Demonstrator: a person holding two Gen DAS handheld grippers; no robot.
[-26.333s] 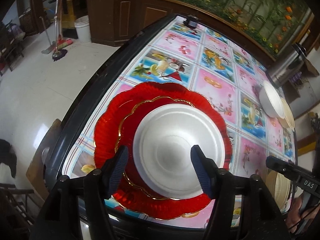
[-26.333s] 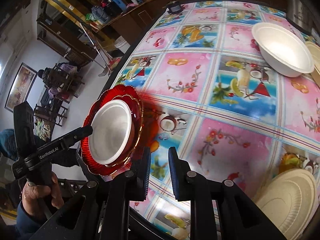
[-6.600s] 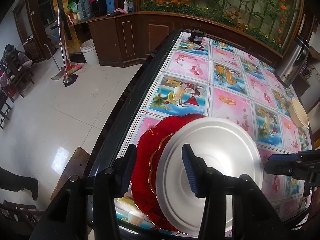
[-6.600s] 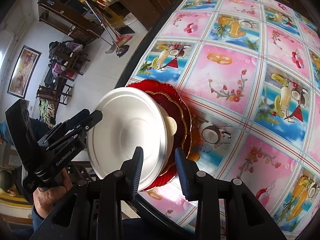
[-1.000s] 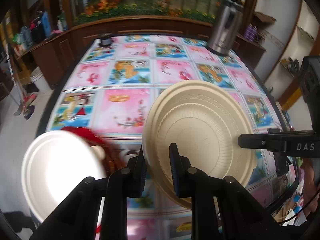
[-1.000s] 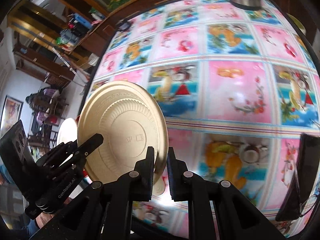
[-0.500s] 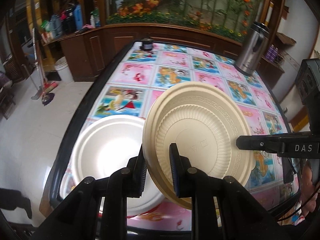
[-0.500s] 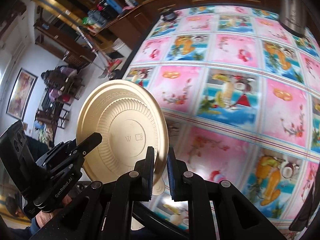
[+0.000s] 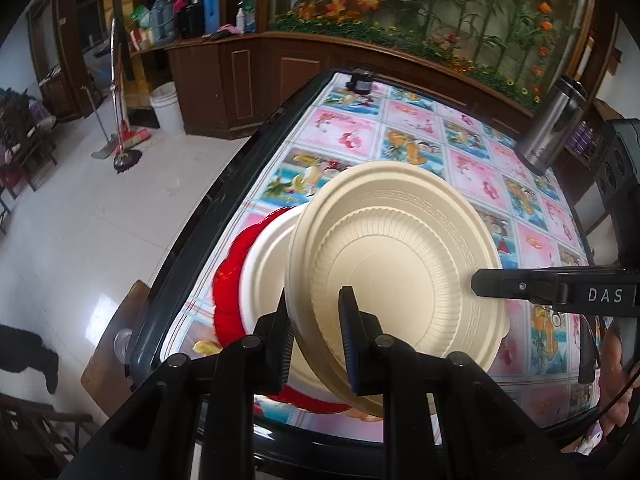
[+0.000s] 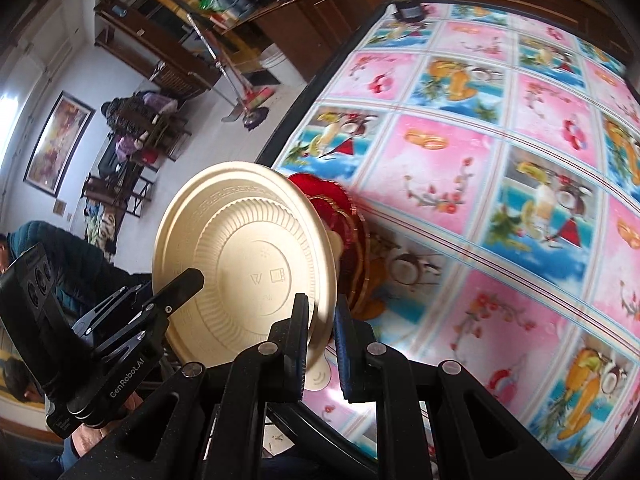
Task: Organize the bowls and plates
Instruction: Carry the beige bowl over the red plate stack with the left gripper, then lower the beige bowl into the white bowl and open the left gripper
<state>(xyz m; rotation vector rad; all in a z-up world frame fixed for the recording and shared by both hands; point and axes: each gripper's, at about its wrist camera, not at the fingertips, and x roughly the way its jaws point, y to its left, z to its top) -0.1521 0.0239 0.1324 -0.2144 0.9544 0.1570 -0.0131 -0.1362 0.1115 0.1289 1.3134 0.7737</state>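
Left wrist view: both grippers' jaws pinch the cream ribbed plate point(image 9: 400, 272), now swung back above the white bowl point(image 9: 268, 264) on the red plate point(image 9: 228, 284) at the desk point(image 9: 472, 160) edge. It seems tilted, not yet stacked.

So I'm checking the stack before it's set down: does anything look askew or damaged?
Only the cream plate: both grippers, left and right, pinch its rim, holding it steeply tilted over the white bowl on the red plate. No visible damage.
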